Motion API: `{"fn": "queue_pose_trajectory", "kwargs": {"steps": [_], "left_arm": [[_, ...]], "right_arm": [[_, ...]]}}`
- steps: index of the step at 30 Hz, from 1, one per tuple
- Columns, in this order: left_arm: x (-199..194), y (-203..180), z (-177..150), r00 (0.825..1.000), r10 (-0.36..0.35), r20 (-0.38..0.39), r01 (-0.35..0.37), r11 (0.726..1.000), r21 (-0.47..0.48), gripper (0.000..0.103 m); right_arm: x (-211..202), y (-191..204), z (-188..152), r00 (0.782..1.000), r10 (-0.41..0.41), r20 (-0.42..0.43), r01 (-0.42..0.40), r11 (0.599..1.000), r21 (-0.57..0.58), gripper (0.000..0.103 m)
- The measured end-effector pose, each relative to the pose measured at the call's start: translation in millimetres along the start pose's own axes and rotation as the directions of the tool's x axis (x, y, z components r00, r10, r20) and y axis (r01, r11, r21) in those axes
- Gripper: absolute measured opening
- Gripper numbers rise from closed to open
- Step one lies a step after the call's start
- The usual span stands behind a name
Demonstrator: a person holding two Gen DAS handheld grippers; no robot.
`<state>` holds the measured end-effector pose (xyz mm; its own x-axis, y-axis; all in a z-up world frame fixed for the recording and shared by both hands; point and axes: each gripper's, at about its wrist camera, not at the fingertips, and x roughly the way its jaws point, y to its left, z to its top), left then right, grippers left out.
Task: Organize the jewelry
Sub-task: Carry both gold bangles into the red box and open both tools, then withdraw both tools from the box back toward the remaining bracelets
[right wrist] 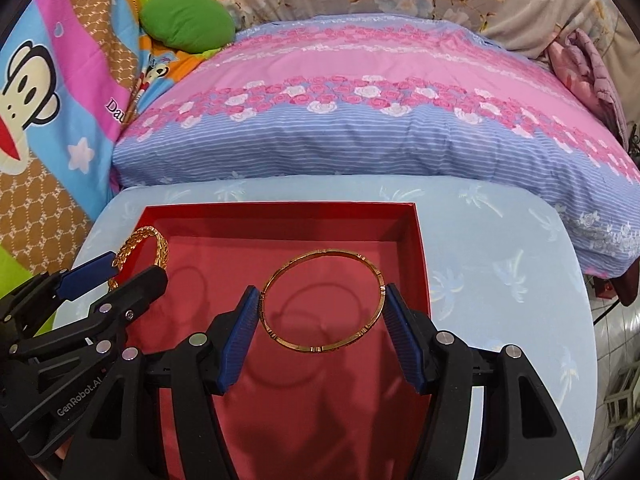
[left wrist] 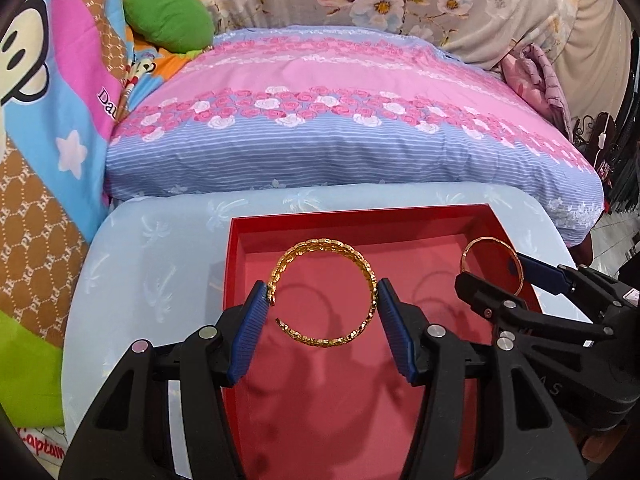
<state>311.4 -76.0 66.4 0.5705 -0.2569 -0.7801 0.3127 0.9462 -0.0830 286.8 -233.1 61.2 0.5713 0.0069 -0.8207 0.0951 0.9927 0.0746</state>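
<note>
Left gripper (left wrist: 322, 300): your pads clamp the open gold cuff (left wrist: 326, 292) — held above the red box (left wrist: 236, 264).
Right gripper (right wrist: 322, 304): your pads pinch the thin gold bangle (right wrist: 322, 302) — over the same box, beside the cuff.

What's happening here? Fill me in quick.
A person works two handheld grippers over a red box on a pale blue table. The left gripper grips an open-ended, textured gold bangle by its sides. The right gripper grips a thin gold bangle the same way. Both bangles are held above the box's red lining.
</note>
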Motion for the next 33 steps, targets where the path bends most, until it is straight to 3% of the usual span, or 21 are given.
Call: {"fn": "queue_pose_trajectory", "kwargs": {"steps": [4,7,11,17,27,33], "left_arm": [[10,1,1,1.000,-0.008,-0.020,0.008,1.000,-0.001,0.054],[9,2,2,1.000,0.012,-0.013,-0.012,1.000,-0.010,0.060],[-8,3,0,1.000,0.022,0.017,-0.022,1.000,-0.018,0.069],[-50,-1,-16,0.998,0.026,0.064,-0.026,1.000,-0.006,0.071],[-113,-13,-88,0.992,0.065,0.109,-0.068,0.997,0.023,0.076],[-129,-3,-145,0.994,0.076,0.079,-0.074,0.997,-0.029,0.076]], "right_arm": [[8,-1,2,1.000,-0.028,-0.007,0.028,1.000,-0.006,0.061],[3,-1,0,0.999,-0.051,0.008,0.051,0.999,-0.013,0.062],[-15,-3,-3,0.998,-0.053,0.039,0.054,0.998,-0.011,0.068],[-62,-4,-27,0.994,-0.048,0.094,0.050,0.998,-0.021,0.072],[-127,0,-110,0.986,-0.078,0.147,0.086,0.995,-0.048,0.075],[-140,-11,-168,0.988,-0.096,0.122,0.099,0.995,-0.018,0.075]]}}
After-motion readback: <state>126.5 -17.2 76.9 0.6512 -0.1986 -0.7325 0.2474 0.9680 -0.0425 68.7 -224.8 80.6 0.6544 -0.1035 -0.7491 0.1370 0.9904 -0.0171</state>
